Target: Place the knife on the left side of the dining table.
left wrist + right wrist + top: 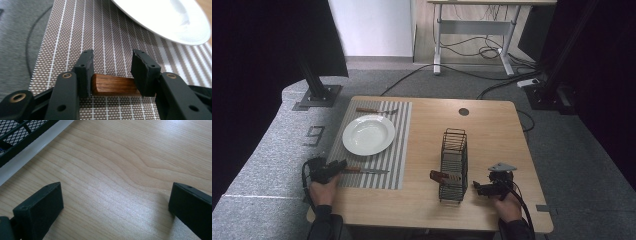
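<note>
A knife [367,171] with a wooden handle [112,85] lies on the striped placemat [399,145], near its front edge. My left gripper [343,165] is low over that handle, its jaws open on either side of it [113,62], the handle's end close to the left pad. A white plate [368,134] sits on the placemat just beyond, its rim [170,20] at the upper right of the left gripper view. My right gripper [475,187] hovers wide open over bare table wood [116,195], right of a black wire basket [454,165].
A second wooden-handled utensil [374,110] lies along the placemat's far edge. Another brown-handled utensil [442,176] sticks out of the basket's left side. The basket's mesh [15,132] is close to my right gripper. A round cable hole [463,111] marks the table's far side.
</note>
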